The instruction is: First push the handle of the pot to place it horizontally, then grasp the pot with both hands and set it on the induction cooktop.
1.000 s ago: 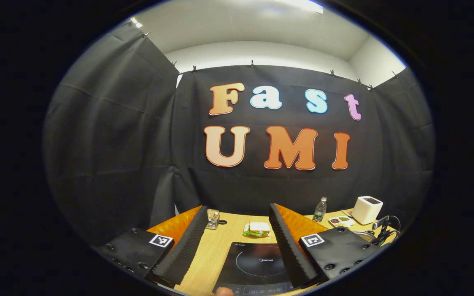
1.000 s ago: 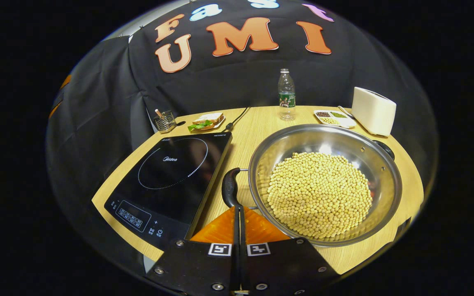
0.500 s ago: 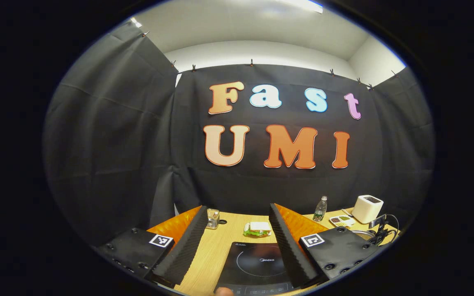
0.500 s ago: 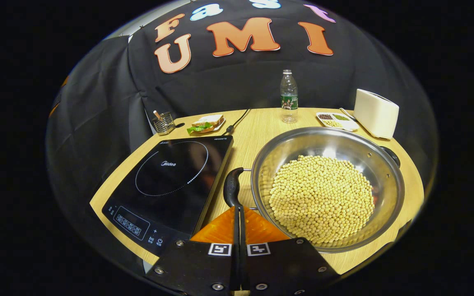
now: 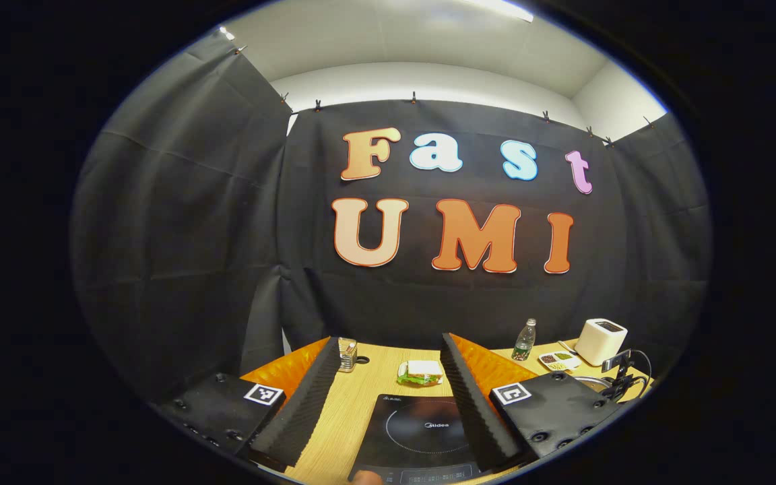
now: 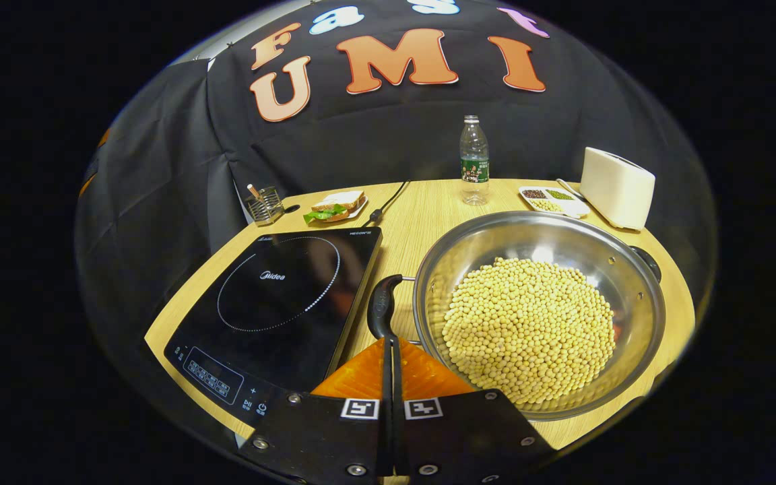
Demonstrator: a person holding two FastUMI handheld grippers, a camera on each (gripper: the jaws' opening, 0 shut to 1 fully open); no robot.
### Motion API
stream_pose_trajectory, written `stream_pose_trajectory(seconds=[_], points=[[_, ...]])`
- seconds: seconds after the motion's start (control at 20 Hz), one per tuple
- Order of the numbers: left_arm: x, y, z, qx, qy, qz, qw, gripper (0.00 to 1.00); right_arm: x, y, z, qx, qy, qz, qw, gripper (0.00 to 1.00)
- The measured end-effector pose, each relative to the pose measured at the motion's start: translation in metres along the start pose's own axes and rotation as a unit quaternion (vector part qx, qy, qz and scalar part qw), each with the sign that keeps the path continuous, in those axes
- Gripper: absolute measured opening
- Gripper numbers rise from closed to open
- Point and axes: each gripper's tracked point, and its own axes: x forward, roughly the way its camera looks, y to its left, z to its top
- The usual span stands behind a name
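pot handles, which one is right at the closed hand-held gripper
The near-side handle, between pot and induction cooktop, sits at the right hand-held gripper; the other handle is across the pot.

Along the back of the wooden table stand a clear water bottle and a white toaster, a small tray of seeds between them — farther left, a sandwich and a glass holder.
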Motion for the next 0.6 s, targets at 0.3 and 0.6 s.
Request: stream_pose_trajectory(seconds=[0.3,0.6], points=[[-0.001,0.001,0.001,0.001,-0.004,-0.008,1.0,0.97,0.007,0.002,0.005,0.003,-0.004,-0.005,1.0,0.0],[-0.005,0.01,0.001,0.0,-0.006,-0.008,1.0,0.97,0.014,0.002,0.009,0.01,-0.006,-0.008,1.0,0.0]])
